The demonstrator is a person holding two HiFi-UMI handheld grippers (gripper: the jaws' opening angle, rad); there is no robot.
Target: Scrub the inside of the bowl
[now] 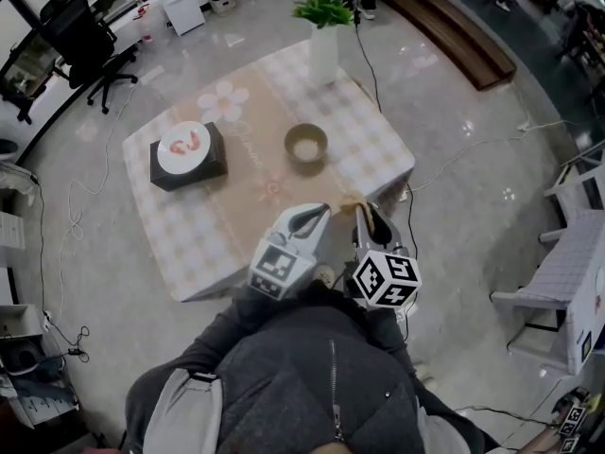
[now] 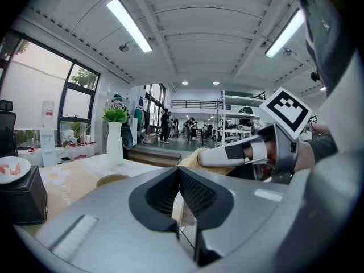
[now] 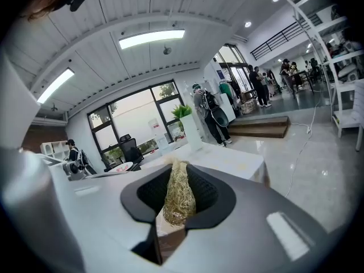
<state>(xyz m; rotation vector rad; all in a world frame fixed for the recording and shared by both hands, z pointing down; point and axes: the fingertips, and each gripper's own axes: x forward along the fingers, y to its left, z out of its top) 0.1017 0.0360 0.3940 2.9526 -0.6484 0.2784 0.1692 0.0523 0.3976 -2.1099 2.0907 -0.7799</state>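
A tan bowl [image 1: 305,145] stands near the middle of the checked table [image 1: 203,230]; its rim [image 2: 111,180] shows low in the left gripper view. My left gripper [image 1: 317,214] hovers over the table's near edge, short of the bowl, jaws shut with nothing between them [image 2: 179,172]. Just to its right, my right gripper [image 1: 364,212] is shut on a straw-coloured fibre scrubber [image 3: 177,195], which pokes out past the fingertips [image 2: 196,157]. Both grippers point towards the bowl, slightly downward.
A black box carrying a white plate [image 1: 187,152] sits on the table's left part. At the far edge stands a white vase with a green plant [image 1: 323,38]. Cables cross the floor to the right, and an office chair [image 1: 80,41] stands far left.
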